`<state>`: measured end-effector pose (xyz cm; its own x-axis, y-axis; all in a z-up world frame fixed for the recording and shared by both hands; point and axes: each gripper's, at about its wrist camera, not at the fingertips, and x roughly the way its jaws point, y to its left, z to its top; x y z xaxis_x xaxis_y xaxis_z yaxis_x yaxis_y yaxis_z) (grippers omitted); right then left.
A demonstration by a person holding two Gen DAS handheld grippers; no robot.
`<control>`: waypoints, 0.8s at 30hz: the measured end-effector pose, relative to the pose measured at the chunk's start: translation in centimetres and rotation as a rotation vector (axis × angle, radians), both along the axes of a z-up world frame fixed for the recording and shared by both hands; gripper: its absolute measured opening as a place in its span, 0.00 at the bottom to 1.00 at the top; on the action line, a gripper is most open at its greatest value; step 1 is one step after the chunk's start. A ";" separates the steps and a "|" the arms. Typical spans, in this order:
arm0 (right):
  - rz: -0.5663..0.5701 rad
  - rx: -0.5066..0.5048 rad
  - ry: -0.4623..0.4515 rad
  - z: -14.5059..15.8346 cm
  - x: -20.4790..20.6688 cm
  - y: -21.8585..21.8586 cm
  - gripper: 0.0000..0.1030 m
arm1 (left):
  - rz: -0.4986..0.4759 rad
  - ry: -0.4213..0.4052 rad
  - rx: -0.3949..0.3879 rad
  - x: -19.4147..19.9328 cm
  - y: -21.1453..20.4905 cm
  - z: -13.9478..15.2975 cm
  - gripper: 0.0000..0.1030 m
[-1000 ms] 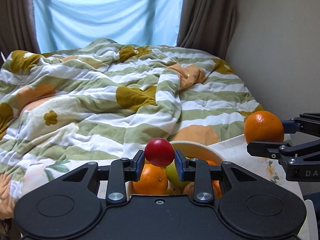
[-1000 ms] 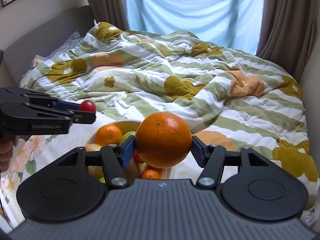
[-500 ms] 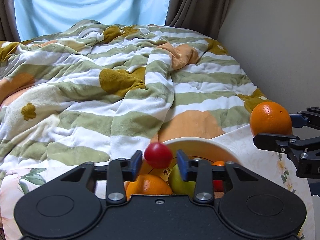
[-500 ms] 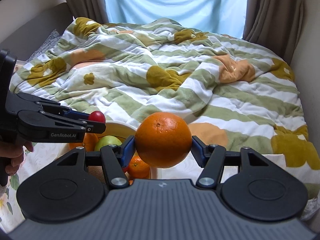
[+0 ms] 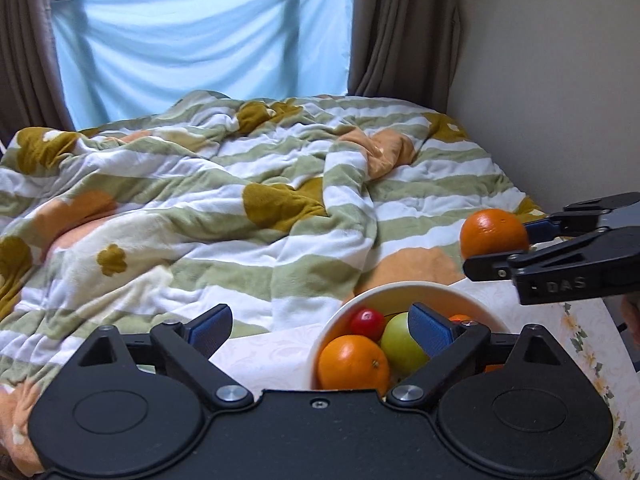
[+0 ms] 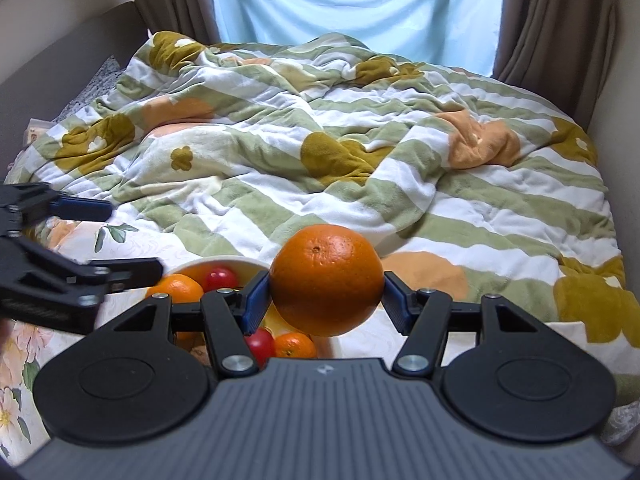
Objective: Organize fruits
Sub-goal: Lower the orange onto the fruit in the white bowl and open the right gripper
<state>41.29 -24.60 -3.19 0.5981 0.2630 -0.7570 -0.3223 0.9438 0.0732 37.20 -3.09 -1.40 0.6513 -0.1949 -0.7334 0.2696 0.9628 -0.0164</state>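
Two tongs are in play over the table [image 5: 276, 354] at the foot of the bed. The left tongs [image 5: 320, 326] are released, blue pads spread wide with nothing between them, hanging just above the near rim of the bowl [image 5: 416, 290]. Down in that bowl sit a red fruit [image 5: 367, 323], an orange [image 5: 354, 364] nearest the camera and a green apple [image 5: 400, 344] beside it, all packed together and touching. A sliver of another orange fruit peeks out behind the right pad.

Over on the right, the right tongs [image 6: 326, 304] are clenched on a big orange [image 6: 326, 278], pads pressed to its two sides, stem dimple facing up. From the left wrist view that same big orange [image 5: 494, 236] is up in the air, to the right of the bowl and higher than its rim, with the right tongs [image 5: 496, 246] reaching in from the edge of the frame.

From the right wrist, the bowl [image 6: 218, 263] lies low and left of the held fruit, partly hidden behind the tongs; a red fruit [image 6: 220, 278] and an orange [image 6: 176, 287] show at its far side, another red one [image 6: 260, 342] and a small orange [image 6: 295, 345] nearer. The left tongs [image 6: 120, 240] come in from the left edge, blurred, fingers apart above the bowl.

A striped quilt [image 5: 240, 208] with flower patches lies rumpled over the bed, and a blue curtain [image 5: 200, 40] covers the window behind.
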 end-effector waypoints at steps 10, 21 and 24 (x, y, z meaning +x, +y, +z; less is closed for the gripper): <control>0.020 0.033 0.042 -2.5 1.6 1.9 0.73 | 0.045 0.008 -0.032 -2.2 2.0 0.1 0.97; -0.014 0.095 0.041 -3.8 2.1 1.9 0.74 | 0.062 0.021 -0.031 -3.7 2.8 -0.9 0.97; -0.008 0.105 0.039 -3.4 2.2 1.8 0.77 | 0.066 0.021 -0.023 -4.0 2.8 -1.1 0.97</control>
